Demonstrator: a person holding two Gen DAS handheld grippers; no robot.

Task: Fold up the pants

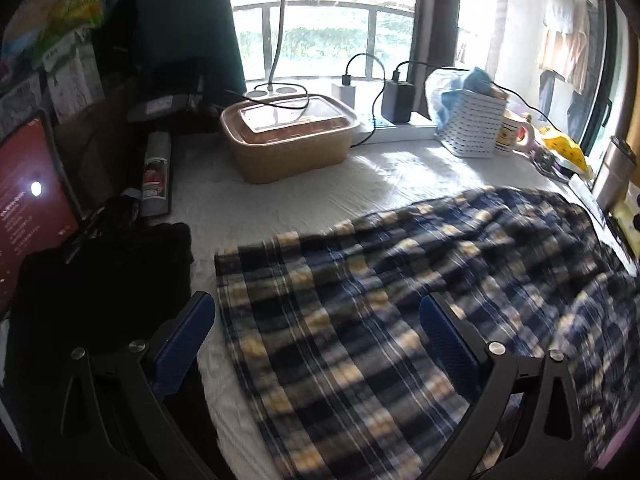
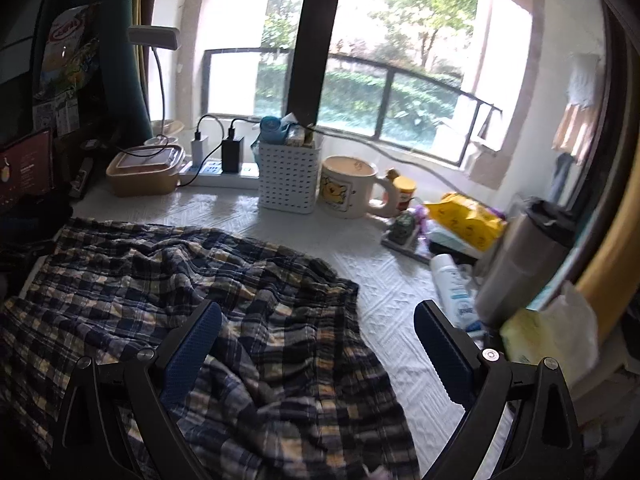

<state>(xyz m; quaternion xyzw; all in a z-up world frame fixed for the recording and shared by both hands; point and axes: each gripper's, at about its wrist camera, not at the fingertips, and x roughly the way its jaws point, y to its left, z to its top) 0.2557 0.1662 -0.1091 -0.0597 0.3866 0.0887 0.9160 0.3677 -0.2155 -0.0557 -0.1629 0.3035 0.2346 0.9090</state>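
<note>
Blue, black and cream plaid pants (image 1: 400, 300) lie rumpled across a white textured tablecloth (image 1: 304, 184). In the left wrist view my left gripper (image 1: 318, 316) is open above the pants' left end, its blue-padded fingers (image 1: 188, 340) wide apart with nothing between them. In the right wrist view the same pants (image 2: 200, 300) spread from the left edge to the middle, creased and bunched. My right gripper (image 2: 318, 332) hangs open over their right edge, one finger over the cloth and the other over bare tablecloth (image 2: 400, 300).
At the back stand a tan lidded food box (image 1: 288, 136), a power strip with chargers (image 2: 220, 168), a white perforated basket (image 2: 288, 176) and a bear mug (image 2: 348, 188). A yellow packet (image 2: 464, 216), a white bottle (image 2: 452, 284) and a steel tumbler (image 2: 520, 260) crowd the right. Dark clothing (image 1: 100, 280) and a laptop (image 1: 28, 200) sit left.
</note>
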